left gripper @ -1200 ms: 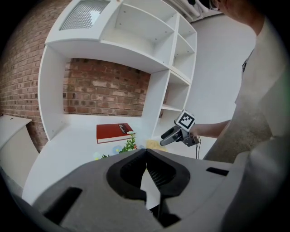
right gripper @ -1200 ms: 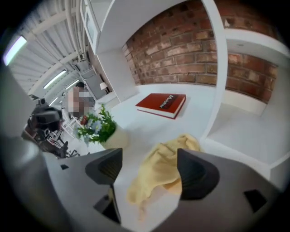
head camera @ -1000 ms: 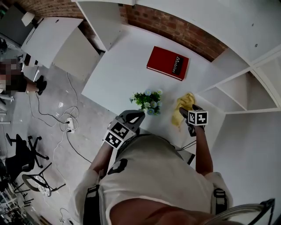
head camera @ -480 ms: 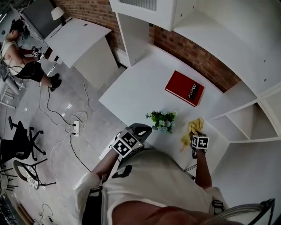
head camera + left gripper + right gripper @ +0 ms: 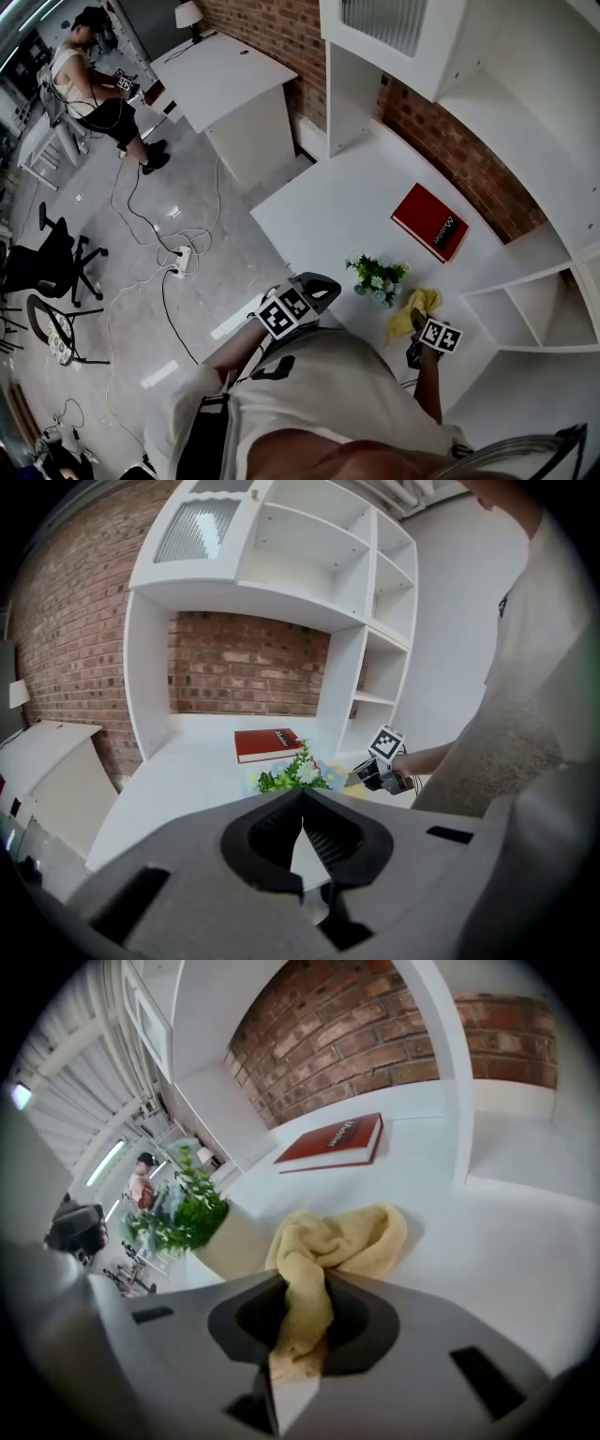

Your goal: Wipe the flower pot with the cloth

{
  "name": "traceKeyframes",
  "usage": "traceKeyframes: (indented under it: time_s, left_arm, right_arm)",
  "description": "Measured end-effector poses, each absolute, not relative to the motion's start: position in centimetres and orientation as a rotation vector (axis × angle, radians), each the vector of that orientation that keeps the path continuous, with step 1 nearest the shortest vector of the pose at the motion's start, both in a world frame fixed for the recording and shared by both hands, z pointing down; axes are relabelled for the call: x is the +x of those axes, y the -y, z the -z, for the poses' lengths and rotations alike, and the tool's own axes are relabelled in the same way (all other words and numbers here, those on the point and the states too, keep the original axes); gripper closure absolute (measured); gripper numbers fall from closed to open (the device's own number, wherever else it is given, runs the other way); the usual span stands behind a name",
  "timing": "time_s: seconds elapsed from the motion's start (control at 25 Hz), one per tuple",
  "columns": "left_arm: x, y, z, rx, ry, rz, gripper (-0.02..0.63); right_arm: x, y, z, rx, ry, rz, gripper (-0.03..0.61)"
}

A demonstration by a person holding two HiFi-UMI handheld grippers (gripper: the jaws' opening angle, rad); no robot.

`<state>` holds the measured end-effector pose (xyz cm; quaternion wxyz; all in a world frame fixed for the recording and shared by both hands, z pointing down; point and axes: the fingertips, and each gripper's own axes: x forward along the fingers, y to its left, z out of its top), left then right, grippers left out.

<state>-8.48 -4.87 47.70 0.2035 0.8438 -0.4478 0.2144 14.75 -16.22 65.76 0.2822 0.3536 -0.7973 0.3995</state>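
Note:
The flower pot (image 5: pixel 380 281), a pale pot (image 5: pixel 228 1242) with green leaves and small flowers, stands near the white desk's front edge (image 5: pixel 309 239). Just to its right lies the yellow cloth (image 5: pixel 415 307). My right gripper (image 5: pixel 412 330) is right at the cloth. Its jaws have just been closing, and in the right gripper view they pinch a fold of the cloth (image 5: pixel 330 1246) between them; the right gripper (image 5: pixel 305 1283) is shut on it. My left gripper (image 5: pixel 323 286) hovers at the desk's front edge, left of the pot. The left gripper (image 5: pixel 302 803) is shut and empty, with the plant (image 5: pixel 289 775) ahead.
A red book (image 5: pixel 430 223) lies flat at the back of the desk against the brick wall. White shelves (image 5: pixel 525 314) rise to the right of the cloth. On the floor at the left are cables (image 5: pixel 178 258), office chairs (image 5: pixel 52 267) and a second white desk (image 5: pixel 225 80); a person (image 5: pixel 94 89) stands far off.
The right gripper's jaws have come together on the cloth's near end. The head view has swung, so the desk now sits further right and more floor shows.

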Motion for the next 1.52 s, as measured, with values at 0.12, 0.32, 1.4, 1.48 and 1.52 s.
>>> traceKeyframes:
  time_s: [0.12, 0.32, 1.4, 1.48, 1.52]
  left_arm:
    - [-8.9, 4.6, -48.1, 2.345, 1.262, -0.596, 0.592]
    - [-9.4, 3.8, -49.0, 2.32, 1.273, -0.598, 0.592]
    - [-9.4, 8.9, -51.1, 2.326, 1.274, -0.688, 0.592]
    - [-9.5, 9.8, -52.2, 2.304, 1.3, -0.704, 0.592]
    - [-9.5, 10.0, -53.0, 2.296, 1.296, -0.715, 0.592]
  right_arm:
    - [11.9, 16.3, -64.1, 0.922, 2.226, -1.147, 0.505]
    - [8.3, 16.5, -60.8, 0.84, 2.353, -1.248, 0.505]
    - [2.4, 17.2, -53.2, 0.652, 2.614, -1.377, 0.502]
    - [3.9, 17.8, -54.7, 0.739, 2.542, -1.389, 0.501]
    - [4.8, 17.8, -55.5, 0.786, 2.506, -1.406, 0.5]
